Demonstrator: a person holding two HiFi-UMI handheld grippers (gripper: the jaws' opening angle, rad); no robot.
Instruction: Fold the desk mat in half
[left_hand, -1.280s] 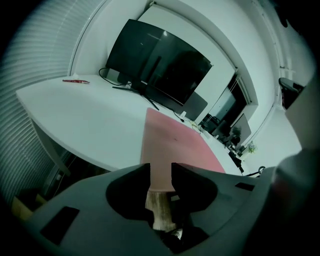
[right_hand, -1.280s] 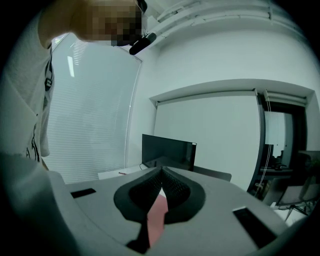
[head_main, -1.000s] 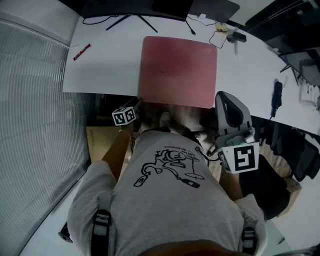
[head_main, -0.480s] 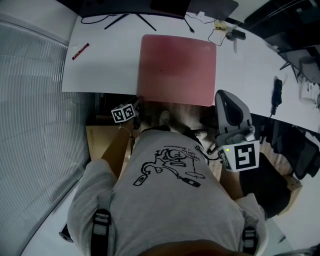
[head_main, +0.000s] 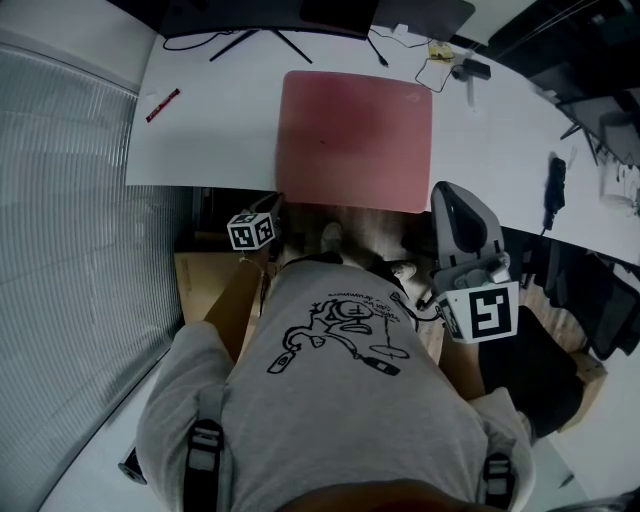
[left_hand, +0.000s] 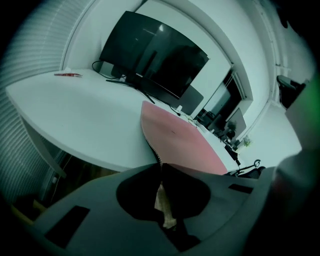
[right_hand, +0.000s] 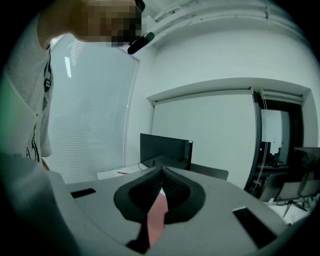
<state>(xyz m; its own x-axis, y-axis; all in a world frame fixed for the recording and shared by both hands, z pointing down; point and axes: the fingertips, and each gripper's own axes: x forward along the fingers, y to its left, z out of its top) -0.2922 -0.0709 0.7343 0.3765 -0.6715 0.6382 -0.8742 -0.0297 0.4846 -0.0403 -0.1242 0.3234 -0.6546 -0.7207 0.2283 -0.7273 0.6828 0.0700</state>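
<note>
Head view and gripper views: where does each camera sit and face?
Head view: on head, steeply down at desk mat; shows torso, left tool, right tool.
Left gripper view: on left tool, across desk toward monitor; jaws, just closed, pinch mat.
Right gripper view: on right tool, near-level toward monitor; jaws pinch mat; torso left.
Shared: mat, monitor.

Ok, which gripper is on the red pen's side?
The left gripper: its jaws have just been closing on the desk mat at its left corner, nearest the red pen. The right gripper holds the other corner.
</note>
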